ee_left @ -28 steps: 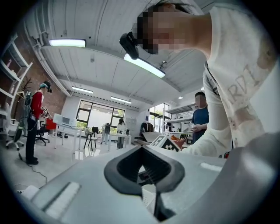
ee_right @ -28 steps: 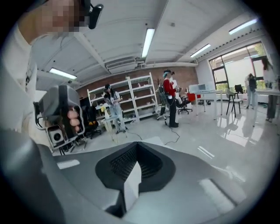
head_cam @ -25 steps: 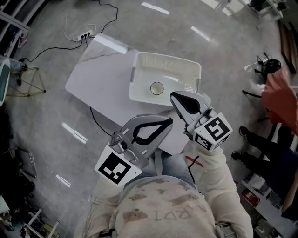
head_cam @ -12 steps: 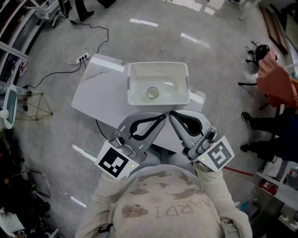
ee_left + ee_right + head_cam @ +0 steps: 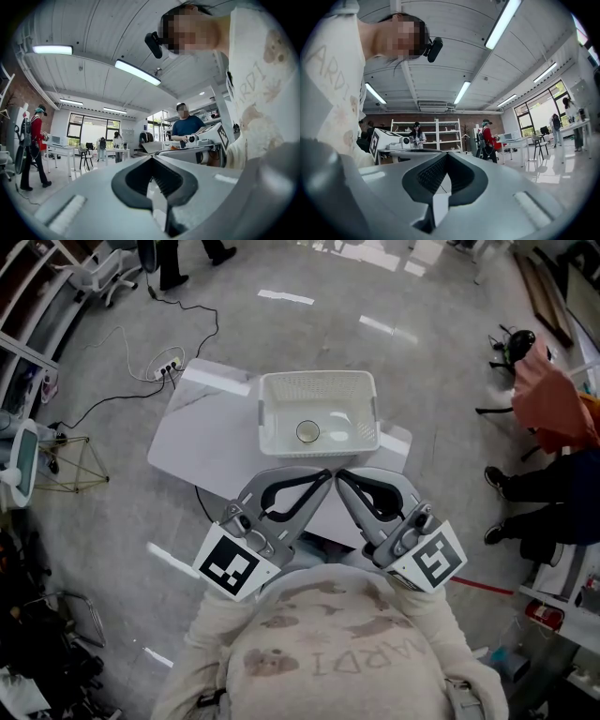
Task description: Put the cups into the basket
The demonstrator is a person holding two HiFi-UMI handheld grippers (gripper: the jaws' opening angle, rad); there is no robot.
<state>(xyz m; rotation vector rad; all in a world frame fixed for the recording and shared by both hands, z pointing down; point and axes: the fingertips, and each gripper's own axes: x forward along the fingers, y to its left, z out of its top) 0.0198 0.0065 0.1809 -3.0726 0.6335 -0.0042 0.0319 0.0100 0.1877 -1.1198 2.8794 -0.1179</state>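
I see a small round cup (image 5: 307, 432) inside the white perforated basket (image 5: 272, 399) on the smooth white table (image 5: 202, 442). It lies just beyond my left tongs (image 5: 326, 475) and right tongs (image 5: 341, 475), both pinched together and empty.

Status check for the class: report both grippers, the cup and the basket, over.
Left gripper shut, empty; right gripper shut, empty. One cup upright inside the basket on the table. No obstruction seen.

White lattice-walled plastic basket (image 5: 319, 388); the small round cup (image 5: 307, 432) looks cream, perhaps. White, faintly grey-veined tabletop (image 5: 211, 437). Grey, black-padded left gripper (image 5: 327, 473) and right gripper (image 5: 340, 473).
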